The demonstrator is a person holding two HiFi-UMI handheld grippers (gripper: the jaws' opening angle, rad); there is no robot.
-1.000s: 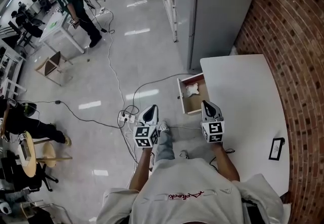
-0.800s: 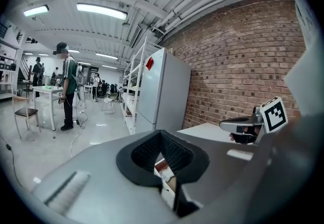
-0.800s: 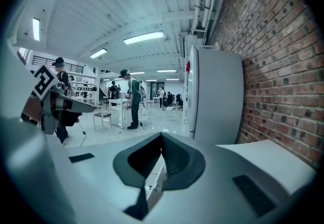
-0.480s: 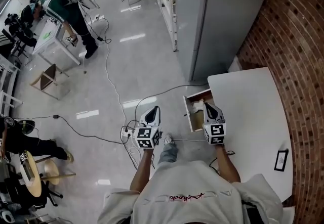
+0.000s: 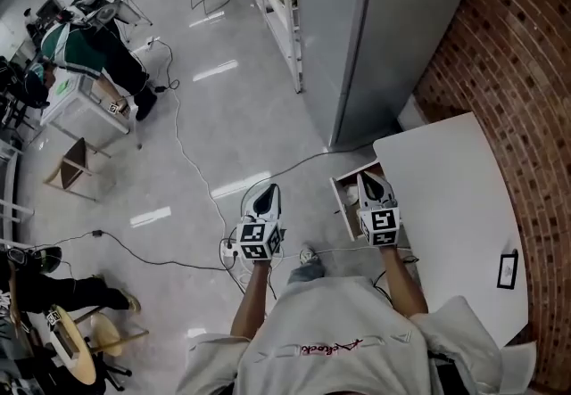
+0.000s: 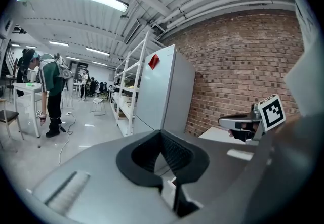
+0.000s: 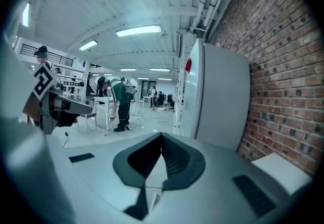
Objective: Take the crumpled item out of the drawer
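Note:
In the head view a shallow wooden drawer point(image 5: 343, 206) stands pulled open from the left edge of the white table point(image 5: 446, 197). Only a sliver of the white crumpled item point(image 5: 351, 196) shows inside; my right gripper point(image 5: 369, 179) hangs over it and hides the rest. That gripper is shut with nothing between its jaws point(image 7: 162, 139). My left gripper point(image 5: 265, 193) is held over the floor to the drawer's left, well apart from it, also shut and empty point(image 6: 162, 147). Both gripper views look out level across the room, not into the drawer.
A tall grey cabinet point(image 5: 401, 28) stands behind the table, with a brick wall point(image 5: 526, 72) on the right. Cables point(image 5: 192, 161) and a power strip point(image 5: 230, 250) lie on the floor. A small black frame point(image 5: 507, 270) rests on the table. A person point(image 5: 89, 50) bends at a far desk.
The drawer and table have slid nearer under the head view, so my right gripper now covers most of the drawer and the crumpled item. Both grippers stay shut.

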